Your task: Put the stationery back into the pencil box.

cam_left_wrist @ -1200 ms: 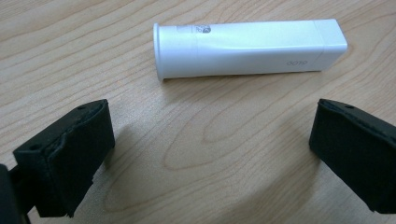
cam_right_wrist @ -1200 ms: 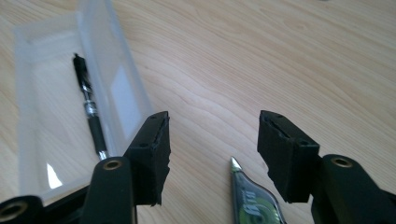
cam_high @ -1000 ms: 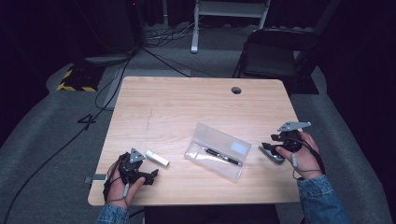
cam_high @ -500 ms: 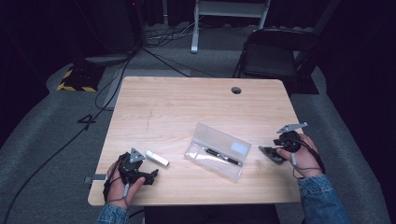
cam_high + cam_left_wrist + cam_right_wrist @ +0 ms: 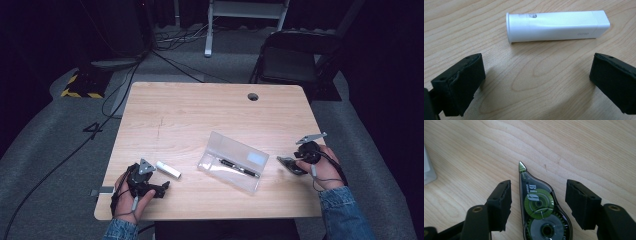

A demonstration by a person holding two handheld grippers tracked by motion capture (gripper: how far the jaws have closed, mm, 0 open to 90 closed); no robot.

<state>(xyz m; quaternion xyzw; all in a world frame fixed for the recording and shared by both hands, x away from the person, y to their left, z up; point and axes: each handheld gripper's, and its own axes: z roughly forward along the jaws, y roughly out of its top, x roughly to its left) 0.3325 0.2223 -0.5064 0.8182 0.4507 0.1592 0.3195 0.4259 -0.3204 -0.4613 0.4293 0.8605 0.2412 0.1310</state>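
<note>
Approach step, as judged. The right gripper straddles the correction tape dispenser lying on the desk, jaws spread, not touching. The left gripper, jaws spread, faces the white tube. Next: close squarely on each item.

A white capped tube lies flat at seven o'clock, a clear case holding a black pen at centre, a green-geared correction-tape dispenser at four o'clock.
</note>
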